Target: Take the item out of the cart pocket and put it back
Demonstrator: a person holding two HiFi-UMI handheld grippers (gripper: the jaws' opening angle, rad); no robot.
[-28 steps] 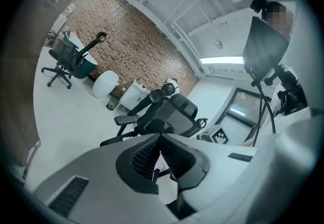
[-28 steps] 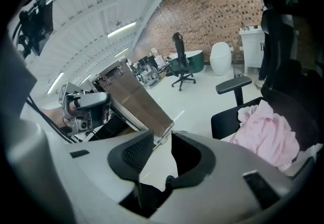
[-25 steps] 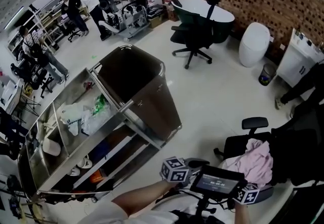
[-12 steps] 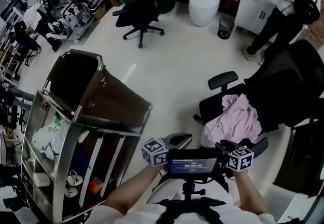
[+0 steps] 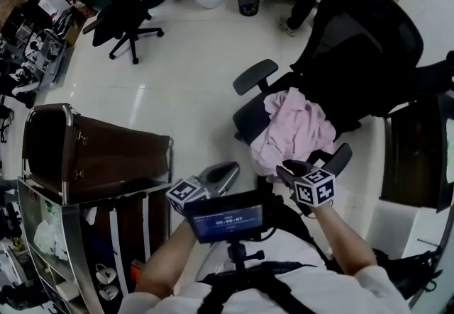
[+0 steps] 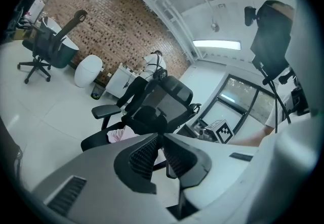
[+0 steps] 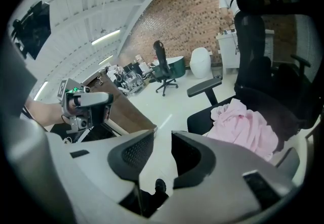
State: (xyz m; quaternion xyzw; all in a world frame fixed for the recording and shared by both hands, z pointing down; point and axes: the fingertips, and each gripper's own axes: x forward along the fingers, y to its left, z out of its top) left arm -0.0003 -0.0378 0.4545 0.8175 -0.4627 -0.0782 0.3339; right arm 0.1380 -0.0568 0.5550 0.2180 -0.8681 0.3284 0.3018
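Both grippers point at the office chair (image 5: 355,57) with the pink cloth (image 5: 294,128), not at the cart (image 5: 42,234). Its brown pocket (image 5: 92,157) lies well left, nearer the left gripper (image 6: 159,139), whose jaws are closed and empty. The right gripper (image 7: 163,139) is part open and empty. The item is probably inside the pocket, unseen.

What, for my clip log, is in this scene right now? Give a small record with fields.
left gripper: jaws together, nothing between them
right gripper: jaws apart, nothing between them
steel cart: to the person's left, neither gripper at it
pink cloth: heaped on the seat of the black office chair, ahead of both grippers
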